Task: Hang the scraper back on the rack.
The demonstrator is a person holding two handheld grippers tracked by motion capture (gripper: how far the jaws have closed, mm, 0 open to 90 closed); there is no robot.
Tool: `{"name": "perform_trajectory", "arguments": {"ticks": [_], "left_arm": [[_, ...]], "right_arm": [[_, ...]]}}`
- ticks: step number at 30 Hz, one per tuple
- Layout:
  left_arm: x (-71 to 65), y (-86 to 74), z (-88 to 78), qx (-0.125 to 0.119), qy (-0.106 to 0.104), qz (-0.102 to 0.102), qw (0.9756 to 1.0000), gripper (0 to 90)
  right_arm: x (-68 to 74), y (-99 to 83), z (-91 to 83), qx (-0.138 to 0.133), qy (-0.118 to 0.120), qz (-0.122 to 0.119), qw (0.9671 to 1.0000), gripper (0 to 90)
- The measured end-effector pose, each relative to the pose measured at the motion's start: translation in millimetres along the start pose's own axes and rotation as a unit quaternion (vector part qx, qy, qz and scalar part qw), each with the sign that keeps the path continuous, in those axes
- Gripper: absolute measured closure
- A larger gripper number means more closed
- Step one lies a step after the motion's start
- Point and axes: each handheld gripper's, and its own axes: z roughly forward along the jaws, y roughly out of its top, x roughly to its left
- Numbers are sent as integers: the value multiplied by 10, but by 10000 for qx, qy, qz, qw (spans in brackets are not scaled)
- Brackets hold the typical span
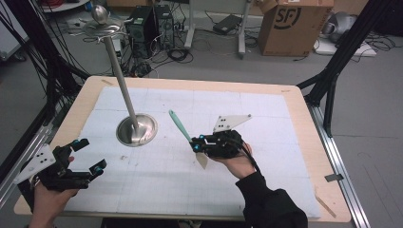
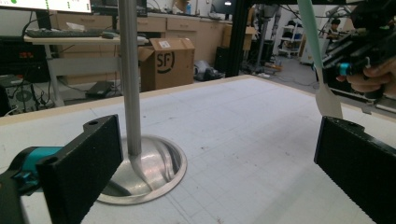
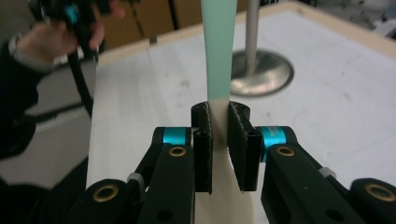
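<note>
Right hand-held gripper clenched on mint-handled, cream-bladed spatula; left hand-held gripper released.

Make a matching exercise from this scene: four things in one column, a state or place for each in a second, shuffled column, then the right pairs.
Things
1. spatula
2. stand
3. left hand-held gripper
4. box

States or places
A. on the floor beyond the table
B. jaws wide apart, holding nothing
C. clamped between the right hand-held gripper's jaws, off the table
D. round base resting on the white mat

Pairs: 1-C, 2-D, 3-B, 4-A
</note>
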Motion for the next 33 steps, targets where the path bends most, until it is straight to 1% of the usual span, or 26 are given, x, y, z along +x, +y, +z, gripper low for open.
{"name": "perform_trajectory", "arguments": {"ticks": [3,5,7,8,10,12,14,15,16,19,23,26,29,33], "left_arm": [[7,2,-12,-26,15,-17,10000,17],[5,4,-20,-27,16,-12,10000,17],[3,5,-22,-25,13,-5,10000,17],[2,5,-21,-24,12,-10,10000,17],[-2,4,-18,-27,9,-18,10000,17],[-3,5,-19,-20,-3,-5,10000,17],[-5,8,-25,-28,-14,-6,10000,17],[-5,9,-29,-33,-2,-4,10000,17],[-1,12,-35,-33,4,1,10000,17],[4,20,-50,-67,13,-13,10000,17],[-3,28,-54,-84,-1,-18,10000,17],[2,26,-58,-85,5,-14,10000,17],[14,17,-67,-75,22,-29,10000,17],[17,20,-82,-93,43,-31,9999,17]], "right_arm": [[-50,48,0,-369,18,82,9993,809],[-68,85,12,-493,-36,45,9988,809],[-82,130,27,-617,-41,-4,9981,809],[-84,154,35,-727,4,73,9973,809],[-89,201,44,-949,74,147,9953,809],[-87,275,63,-1032,19,120,9946,808],[-78,320,88,-1149,46,167,9932,808],[-76,335,98,-1201,103,177,9925,809],[-66,352,112,-1241,76,175,9921,809],[-64,405,151,-1237,78,130,9922,809],[-84,500,211,-1158,-22,89,9932,809],[-99,554,249,-1172,-59,34,9931,808],[-131,610,291,-1118,-121,36,9936,809],[-159,715,334,-1127,-205,8,9934,808]]}}
